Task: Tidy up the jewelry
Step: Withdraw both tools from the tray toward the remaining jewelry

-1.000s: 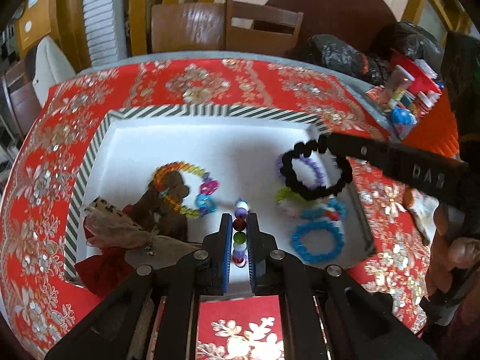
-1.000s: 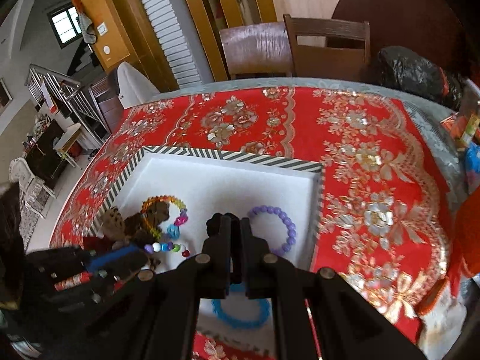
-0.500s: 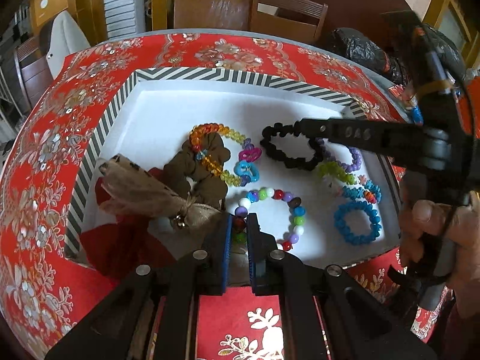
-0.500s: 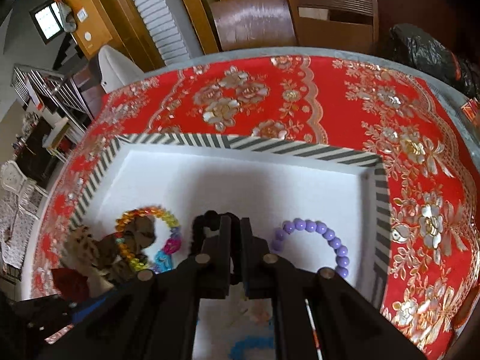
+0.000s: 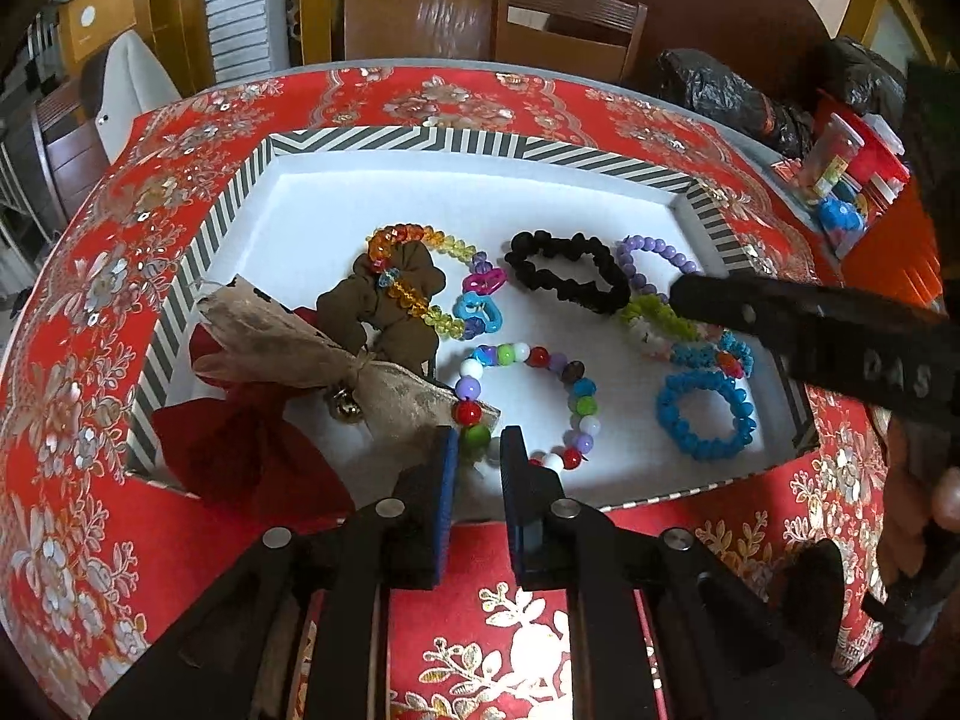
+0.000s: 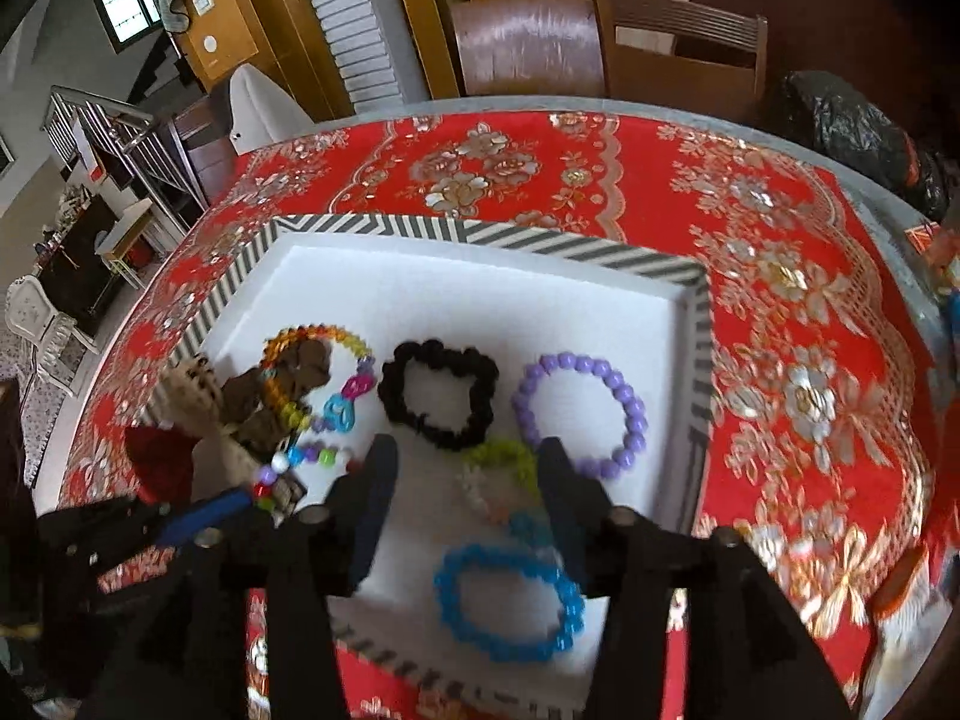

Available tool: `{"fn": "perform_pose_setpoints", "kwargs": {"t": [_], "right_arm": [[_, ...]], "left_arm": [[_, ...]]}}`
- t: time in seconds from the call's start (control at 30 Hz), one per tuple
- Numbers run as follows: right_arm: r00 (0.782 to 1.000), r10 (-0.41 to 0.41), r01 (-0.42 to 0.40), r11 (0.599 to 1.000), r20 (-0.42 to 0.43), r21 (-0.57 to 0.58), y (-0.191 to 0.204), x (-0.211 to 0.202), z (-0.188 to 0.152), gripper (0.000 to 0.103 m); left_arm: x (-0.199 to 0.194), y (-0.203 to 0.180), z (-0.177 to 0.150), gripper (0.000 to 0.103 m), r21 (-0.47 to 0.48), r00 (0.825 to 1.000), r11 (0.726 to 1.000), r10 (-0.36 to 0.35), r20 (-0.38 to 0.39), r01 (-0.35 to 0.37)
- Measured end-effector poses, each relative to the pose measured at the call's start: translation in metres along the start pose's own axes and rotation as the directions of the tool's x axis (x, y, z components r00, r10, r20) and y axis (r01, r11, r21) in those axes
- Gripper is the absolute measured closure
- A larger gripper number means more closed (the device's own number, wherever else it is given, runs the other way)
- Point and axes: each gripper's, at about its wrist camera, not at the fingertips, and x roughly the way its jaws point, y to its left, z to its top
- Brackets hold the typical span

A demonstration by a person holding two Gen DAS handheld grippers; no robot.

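A striped-rim tray with a white floor holds several bracelets. A multicoloured bead bracelet lies at the front; its near beads sit between the slightly parted jaws of my left gripper. A black bracelet lies free in the tray middle; it also shows in the right wrist view. My right gripper is open and empty above the tray, over a green and white bracelet. A purple bracelet and a blue bracelet lie by it.
A brown fabric bow, a beige pouch with a bell and a red cloth fill the tray's left side. A rainbow crystal bracelet lies there too. Boxes and black bags stand at the table's right. Chairs stand behind.
My right gripper has let go of the black bracelet, which now lies in the tray, and has opened wide. My left gripper's jaws have parted a little around the multicoloured bracelet.
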Motion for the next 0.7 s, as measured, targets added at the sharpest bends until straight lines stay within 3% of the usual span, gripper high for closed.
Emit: {"fn": "perform_pose_setpoints", "kwargs": {"t": [0.5, 0.7], "right_arm": [[0.999, 0.028, -0.028, 1.0, 0.022, 0.0, -0.003, -0.035, -0.028, 0.049], [0.997, 0.029, -0.031, 0.999, 0.075, 0.026, -0.006, -0.056, -0.039, 0.047]], "left_arm": [[-0.012, -0.01, -0.007, 0.085, 0.013, 1.0, 1.0, 0.016, 0.004, -0.016], [-0.039, -0.017, -0.008, 0.076, 0.021, 0.993, 0.998, 0.062, 0.098, -0.064]]}}
